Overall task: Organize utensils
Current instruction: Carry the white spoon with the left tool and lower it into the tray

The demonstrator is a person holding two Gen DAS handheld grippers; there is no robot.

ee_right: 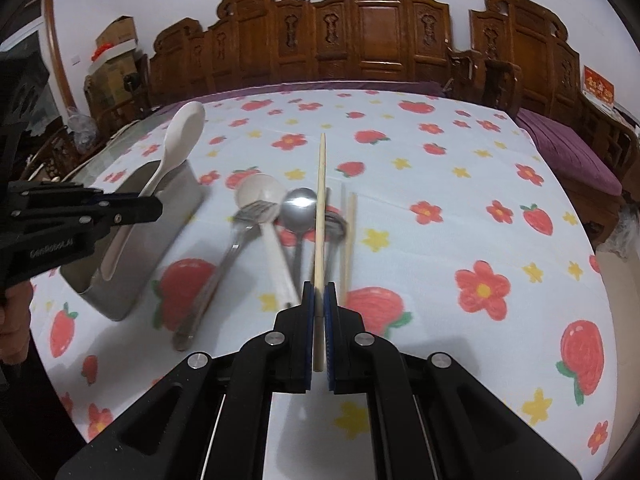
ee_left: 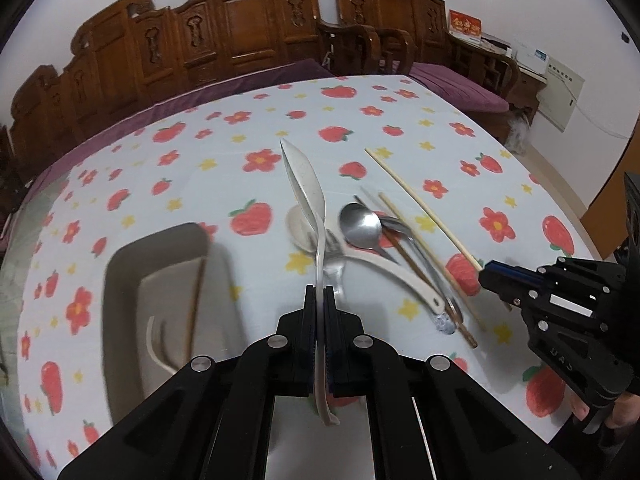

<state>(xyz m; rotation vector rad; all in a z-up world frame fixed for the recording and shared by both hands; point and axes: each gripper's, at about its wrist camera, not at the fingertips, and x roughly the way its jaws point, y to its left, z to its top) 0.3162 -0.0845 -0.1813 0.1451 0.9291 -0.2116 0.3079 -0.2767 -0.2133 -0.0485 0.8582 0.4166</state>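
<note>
My left gripper (ee_left: 319, 292) is shut on the handle of a cream spoon (ee_left: 306, 188), which is lifted above the table; the right wrist view shows the same gripper (ee_right: 157, 206) and spoon (ee_right: 182, 132) over the grey utensil box (ee_right: 180, 196). My right gripper (ee_right: 319, 292) is shut on a pale wooden chopstick (ee_right: 320, 200) and also shows at the right of the left wrist view (ee_left: 486, 274). On the cloth lies a pile: a steel spoon (ee_right: 300, 204), a steel fork (ee_right: 250, 216), a second cream spoon (ee_right: 260, 192) and another pale chopstick (ee_right: 348, 236).
The grey box (ee_left: 120, 280) holds a cream fork (ee_left: 154, 344) and a brown chopstick (ee_left: 196, 304). A dark chopstick (ee_left: 424, 280) lies in the pile. The table wears a flower-and-strawberry cloth (ee_right: 480, 160). Carved wooden chairs (ee_right: 380, 28) line the far side.
</note>
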